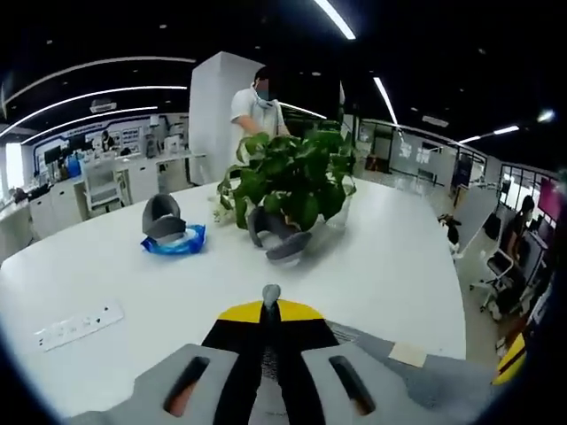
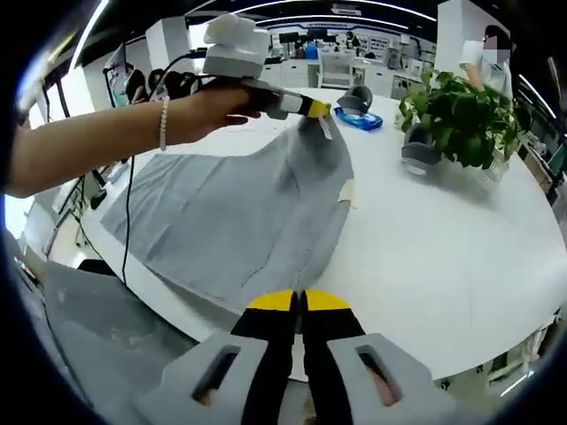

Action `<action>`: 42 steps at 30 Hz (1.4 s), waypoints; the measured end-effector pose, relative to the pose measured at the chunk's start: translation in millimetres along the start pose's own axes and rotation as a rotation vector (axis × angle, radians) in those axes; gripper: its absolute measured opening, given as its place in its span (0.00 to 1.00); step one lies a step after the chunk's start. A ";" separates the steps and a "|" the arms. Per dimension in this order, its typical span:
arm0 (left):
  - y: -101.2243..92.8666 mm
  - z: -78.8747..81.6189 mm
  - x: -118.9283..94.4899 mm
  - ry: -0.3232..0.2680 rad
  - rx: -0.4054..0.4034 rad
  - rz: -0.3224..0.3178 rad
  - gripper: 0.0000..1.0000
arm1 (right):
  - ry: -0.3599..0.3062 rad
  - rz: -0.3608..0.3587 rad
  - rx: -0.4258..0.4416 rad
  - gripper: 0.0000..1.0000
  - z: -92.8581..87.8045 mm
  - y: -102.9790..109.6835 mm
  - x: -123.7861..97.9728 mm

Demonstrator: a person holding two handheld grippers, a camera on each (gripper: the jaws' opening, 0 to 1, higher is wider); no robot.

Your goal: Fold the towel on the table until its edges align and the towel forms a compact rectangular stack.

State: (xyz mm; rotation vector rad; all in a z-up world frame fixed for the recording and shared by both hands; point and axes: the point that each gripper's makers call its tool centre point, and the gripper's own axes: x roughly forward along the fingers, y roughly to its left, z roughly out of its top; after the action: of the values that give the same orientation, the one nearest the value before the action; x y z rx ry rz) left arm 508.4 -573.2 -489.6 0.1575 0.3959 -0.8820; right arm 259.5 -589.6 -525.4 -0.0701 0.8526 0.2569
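A grey towel (image 2: 221,212) lies spread over the near-left part of the white round table (image 2: 461,257), with a small beige label (image 2: 347,190) on its right edge. A person's hand holds my left gripper (image 2: 317,110), which is shut on the towel's far corner and lifts it off the table. In the left gripper view, that pinched corner sticks up between the yellow tips of the left gripper (image 1: 270,308), and grey cloth (image 1: 434,381) trails to the lower right. My right gripper (image 2: 299,299) is shut on the towel's near edge, by the table's rim.
A potted green plant (image 1: 292,177) stands mid-table with a grey rounded object (image 1: 279,237) in front of it. Another grey object rests on a blue item (image 1: 177,241) to its left. A white power strip (image 1: 78,325) lies near the left edge. A person (image 1: 257,106) stands behind.
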 end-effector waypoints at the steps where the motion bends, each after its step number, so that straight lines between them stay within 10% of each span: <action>1: -1.6 1.6 -1.5 -0.003 0.003 -0.001 0.03 | -0.003 -0.003 -0.003 0.00 0.5 -0.8 -3.1; 16: -8.1 34.3 -24.2 -0.084 0.008 -0.009 0.04 | -0.065 -0.043 -0.074 0.00 19.7 -14.9 -30.0; 42: 93.4 43.8 -102.6 -0.152 0.027 0.118 0.04 | -0.146 0.275 -0.402 0.00 94.3 154.2 -30.8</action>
State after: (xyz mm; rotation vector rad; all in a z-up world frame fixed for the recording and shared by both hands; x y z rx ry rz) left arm 534.5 -453.6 -411.0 0.1368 0.2310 -0.7777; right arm 270.6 -431.2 -433.8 -0.3069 0.6539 0.6821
